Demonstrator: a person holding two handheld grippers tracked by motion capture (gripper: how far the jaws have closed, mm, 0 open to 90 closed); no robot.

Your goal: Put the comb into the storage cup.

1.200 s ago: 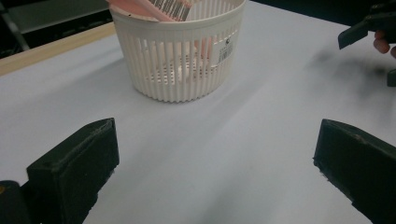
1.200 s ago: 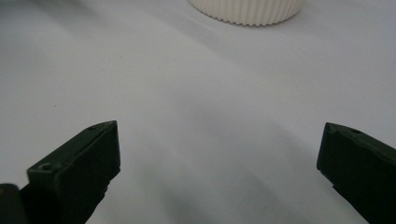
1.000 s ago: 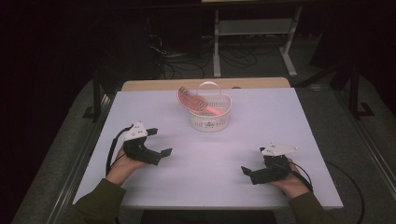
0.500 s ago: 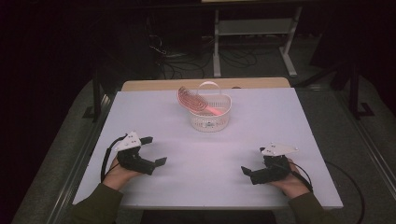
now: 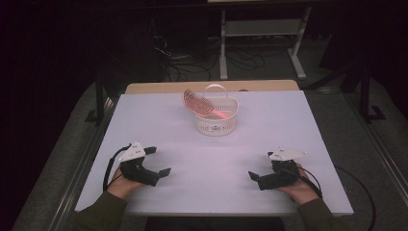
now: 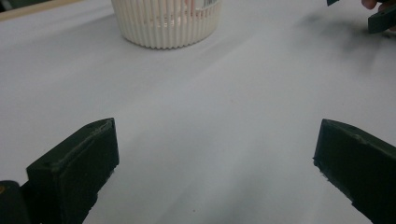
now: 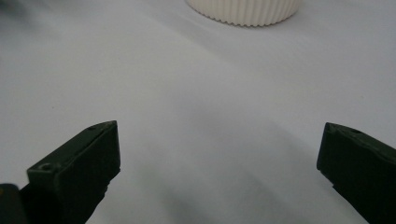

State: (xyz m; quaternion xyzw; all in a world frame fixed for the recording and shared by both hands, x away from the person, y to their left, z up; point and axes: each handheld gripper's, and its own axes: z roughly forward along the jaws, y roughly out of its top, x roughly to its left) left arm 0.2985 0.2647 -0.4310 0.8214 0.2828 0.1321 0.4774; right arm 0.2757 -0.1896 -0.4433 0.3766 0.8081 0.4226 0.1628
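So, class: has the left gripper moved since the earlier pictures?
Yes. The left gripper has drawn back toward the person, farther from the basket.

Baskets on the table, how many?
1. A white ribbed plastic basket with a hoop handle stands at the far middle of the white table, a pink comb-like piece leaning out of it. What else it holds is hidden.

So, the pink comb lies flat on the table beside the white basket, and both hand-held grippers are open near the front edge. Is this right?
Not quite. In the high view the pink comb is not on the table; it stands tilted inside the white basket, sticking out over its rim. The rest holds: the left hand-held gripper and the right hand-held gripper are both open near the front edge.
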